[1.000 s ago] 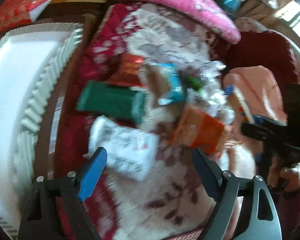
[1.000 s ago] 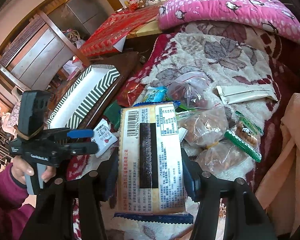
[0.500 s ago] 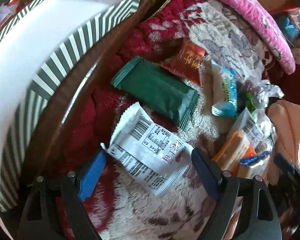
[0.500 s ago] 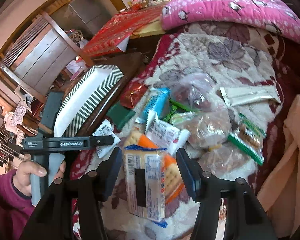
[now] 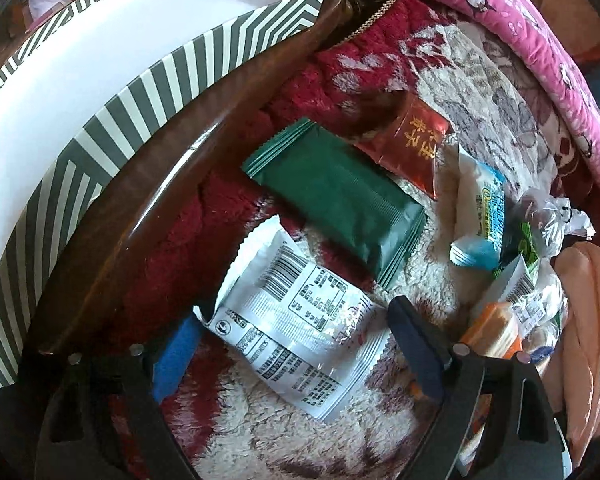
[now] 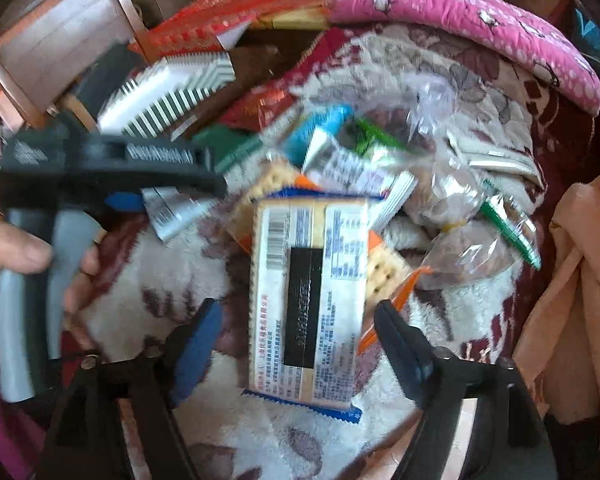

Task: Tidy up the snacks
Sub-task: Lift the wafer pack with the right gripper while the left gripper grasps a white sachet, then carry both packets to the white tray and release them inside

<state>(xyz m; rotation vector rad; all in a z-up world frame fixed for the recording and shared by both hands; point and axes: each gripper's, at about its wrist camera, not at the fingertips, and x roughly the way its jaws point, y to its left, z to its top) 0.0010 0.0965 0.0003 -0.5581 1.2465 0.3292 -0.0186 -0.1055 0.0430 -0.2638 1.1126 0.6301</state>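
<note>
Snacks lie in a pile on a red and cream floral blanket. My left gripper is open, its fingers on either side of a white snack packet with a barcode. A green packet, a red packet and a blue-white packet lie beyond it. My right gripper is open; a blue-edged cracker pack lies between and ahead of its fingers on the blanket, partly over an orange cracker pack. The left gripper also shows in the right wrist view, held by a hand.
A striped box with a white inside stands at the left beyond a dark wooden edge. A pink pillow lies at the back. Clear bags of nuts and a peach cloth lie at the right.
My right gripper opened and let go of the blue-edged cracker pack, which now lies on the blanket. My left gripper moved down over the white packet.
</note>
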